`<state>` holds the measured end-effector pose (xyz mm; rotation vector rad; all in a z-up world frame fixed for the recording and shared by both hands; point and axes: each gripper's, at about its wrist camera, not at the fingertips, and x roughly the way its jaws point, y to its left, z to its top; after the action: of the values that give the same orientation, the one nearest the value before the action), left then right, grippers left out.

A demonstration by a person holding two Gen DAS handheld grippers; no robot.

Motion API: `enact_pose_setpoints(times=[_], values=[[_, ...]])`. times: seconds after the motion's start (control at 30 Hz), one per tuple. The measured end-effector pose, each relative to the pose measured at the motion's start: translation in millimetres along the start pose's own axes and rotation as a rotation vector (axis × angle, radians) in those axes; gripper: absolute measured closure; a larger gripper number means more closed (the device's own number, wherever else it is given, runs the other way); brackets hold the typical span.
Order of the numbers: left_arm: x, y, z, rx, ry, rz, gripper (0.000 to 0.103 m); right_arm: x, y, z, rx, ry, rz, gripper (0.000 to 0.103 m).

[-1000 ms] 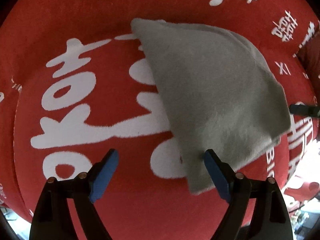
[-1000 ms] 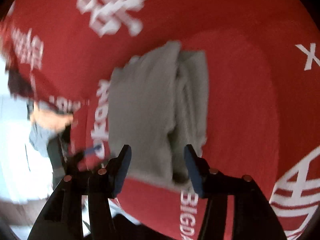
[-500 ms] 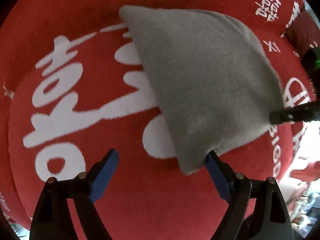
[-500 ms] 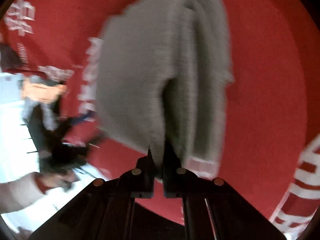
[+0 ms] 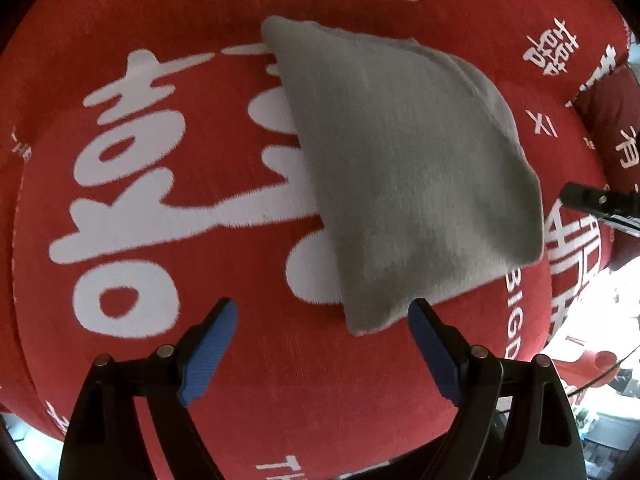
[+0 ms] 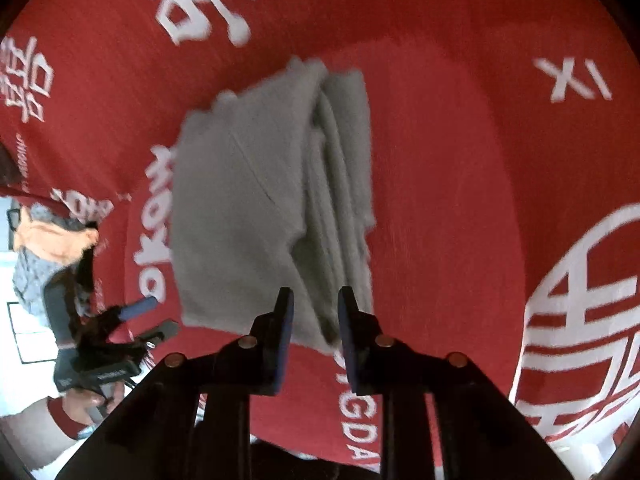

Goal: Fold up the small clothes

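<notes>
Between the right gripper's (image 6: 313, 322) fingers, parted by a narrow gap and clamping nothing: the near edge of the grey garment (image 6: 256, 216), its stacked layers facing the tool, likely just set down. Ahead of the left gripper (image 5: 322, 334), spread wide and empty: the same garment, folded into a compact wedge, near corner just beyond the right-hand fingertip. Beyond and beneath: red cloth (image 5: 168, 24) with white lettering.

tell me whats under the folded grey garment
The grey garment lies on the red cloth with white characters; it covers part of one character. Anything else beneath it is hidden.
</notes>
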<state>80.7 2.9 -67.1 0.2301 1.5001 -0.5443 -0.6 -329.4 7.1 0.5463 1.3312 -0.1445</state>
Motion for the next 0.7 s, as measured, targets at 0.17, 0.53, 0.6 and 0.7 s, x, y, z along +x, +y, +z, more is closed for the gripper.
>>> enact_pose_setpoints(times=[0.17, 0.53, 0.6, 0.7], values=[[-0.7, -0.2, 14.3, -0.009, -0.014, 0.031, 0.015, 11.7, 30.9, 22.0, -0.061, 0.015, -0.006, 0.078], [0.5, 11.5, 36.2, -0.068, -0.045, -0.079, 0.015, 39.9, 23.2, 50.4, -0.064, 0.065, -0.005, 0.04], [-0.1, 18.7, 42.9, -0.104, -0.063, -0.194, 0.015, 44.6, 14.9, 59.5, -0.051, 0.069, 0.065, 0.029], [15.5, 24.2, 56.7, -0.124, -0.03, -0.342, 0.015, 59.1, -4.1, 73.3, -0.016, 0.095, 0.129, 0.022]])
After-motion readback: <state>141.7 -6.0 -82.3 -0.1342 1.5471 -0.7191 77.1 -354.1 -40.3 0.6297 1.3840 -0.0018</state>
